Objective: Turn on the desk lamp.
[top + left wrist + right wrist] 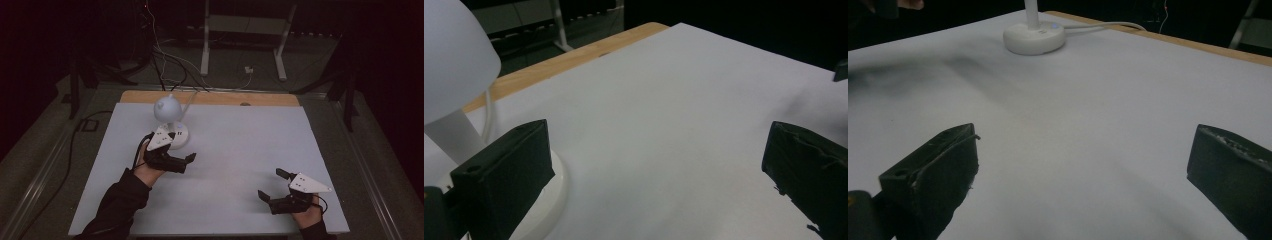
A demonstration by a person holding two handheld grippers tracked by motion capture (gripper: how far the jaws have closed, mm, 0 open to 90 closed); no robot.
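Observation:
A small white desk lamp stands at the back left of the white-covered table [240, 145], with a round shade [167, 107] over a round base [180, 136]. My left gripper [181, 147] is open right beside that base; in the left gripper view its left jaw sits against the base [555, 192] and the shade [454, 55] looms at the upper left. Near the front right corner my right gripper [273, 184] is open over bare sheet, nothing between its jaws [1083, 175]. The lamp base [1034, 37] lies far off in the right gripper view.
The lamp's white cable [1098, 26] runs off the back edge over a strip of bare wood [210, 98]. Beyond the table are floor cables [165, 60] and a white stand [245, 30]. The surroundings are dark.

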